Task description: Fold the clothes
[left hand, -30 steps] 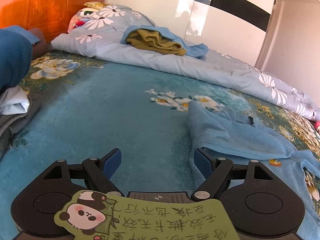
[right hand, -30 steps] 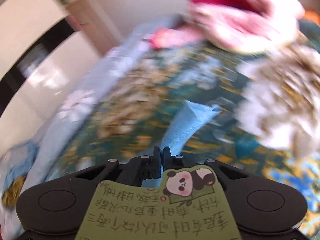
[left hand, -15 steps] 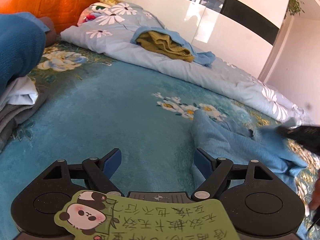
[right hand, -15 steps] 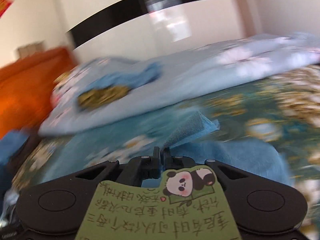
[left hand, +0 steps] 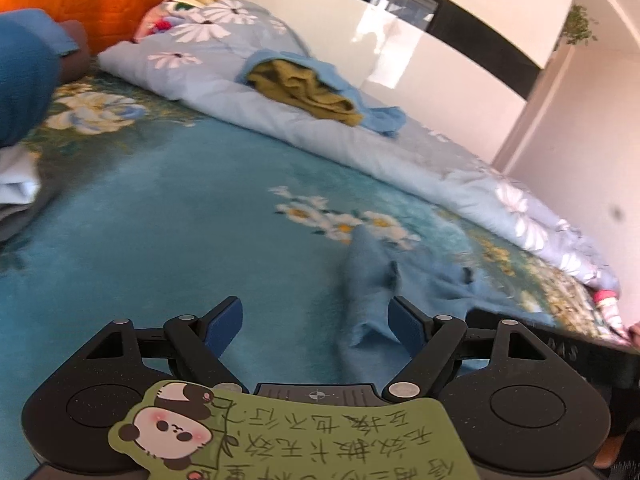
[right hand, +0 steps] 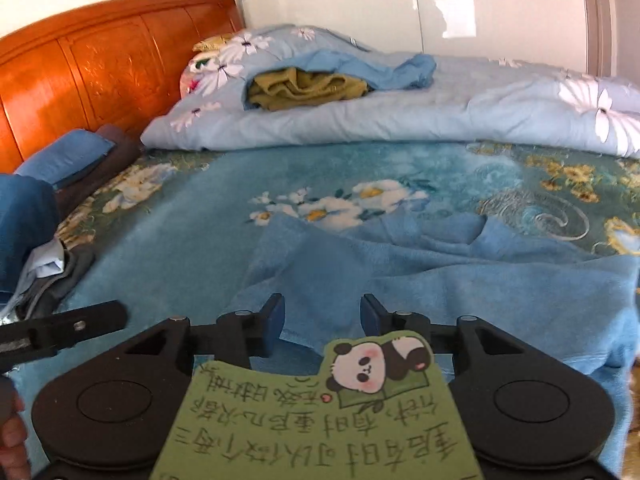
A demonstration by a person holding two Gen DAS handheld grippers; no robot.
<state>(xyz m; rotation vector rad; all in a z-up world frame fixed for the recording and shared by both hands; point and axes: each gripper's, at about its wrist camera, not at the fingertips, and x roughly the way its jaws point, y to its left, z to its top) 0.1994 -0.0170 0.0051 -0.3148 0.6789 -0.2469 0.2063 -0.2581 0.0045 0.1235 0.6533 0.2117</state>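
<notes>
At nine o'clock, folded clothes sit stacked at the bed's edge. The left claw hangs released, empty, ready to take a corner. At centre, the blue garment lies rumpled. The right claw is opening over it, nothing pinched.

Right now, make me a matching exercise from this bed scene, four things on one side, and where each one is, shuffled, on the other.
Things:
1. blue garment
2. olive clothes
3. folded grey and white pile
4. left gripper

Places:
A. tucked under light blue cloth on the floral quilt
B. left edge of the bed
C. spread rumpled on the teal blanket
D. open above the blanket

Pairs: 1-C, 2-A, 3-B, 4-D
</notes>
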